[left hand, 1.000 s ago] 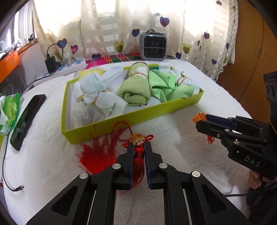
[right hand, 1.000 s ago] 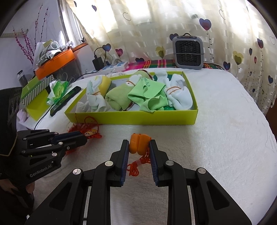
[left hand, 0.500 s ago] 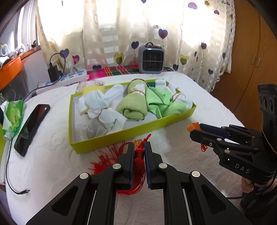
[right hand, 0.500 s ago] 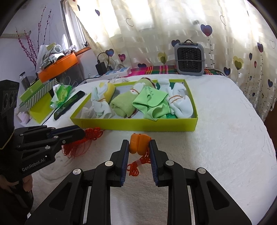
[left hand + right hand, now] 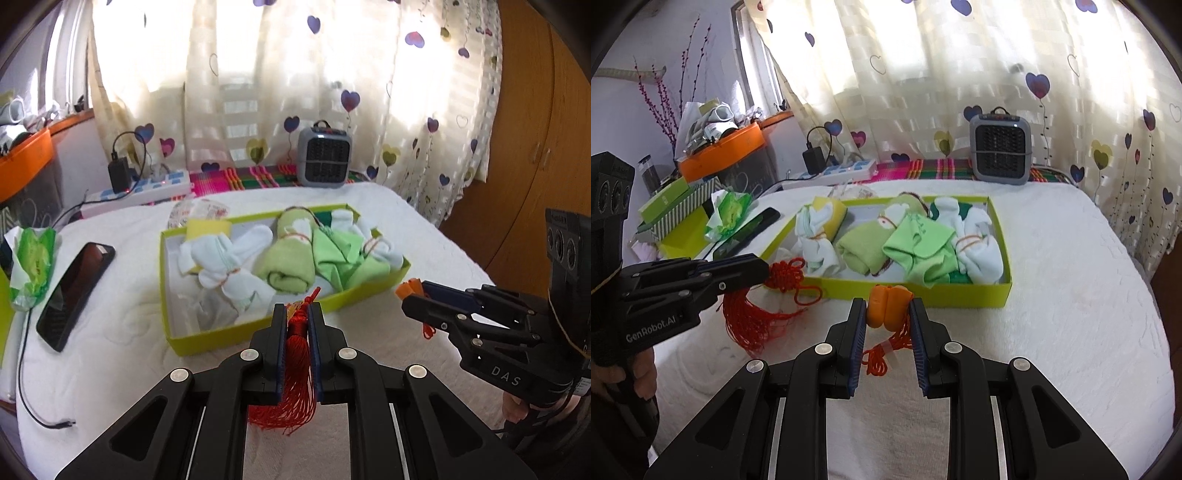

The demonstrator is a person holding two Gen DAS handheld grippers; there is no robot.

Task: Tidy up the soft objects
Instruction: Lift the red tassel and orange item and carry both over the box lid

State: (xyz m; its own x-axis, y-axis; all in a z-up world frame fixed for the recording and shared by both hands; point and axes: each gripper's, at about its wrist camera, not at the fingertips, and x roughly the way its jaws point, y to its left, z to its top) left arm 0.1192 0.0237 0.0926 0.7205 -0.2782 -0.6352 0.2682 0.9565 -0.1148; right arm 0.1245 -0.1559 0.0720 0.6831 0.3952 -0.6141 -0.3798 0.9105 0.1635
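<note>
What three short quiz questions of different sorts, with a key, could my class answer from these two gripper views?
1. True or false: the left gripper is shut on the red tassel.
2. Multiple choice: the right gripper holds (A) a phone, (B) an orange charm, (C) a sock.
3. Fill in: the rolled socks and cloths lie in the ___ box.

Key: 1 true. 2 B. 3 yellow-green.

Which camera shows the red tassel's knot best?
The right wrist view: the tassel shows knot, loop and hanging threads past the left gripper. The left wrist view shows only threads pinched between its fingers.
</note>
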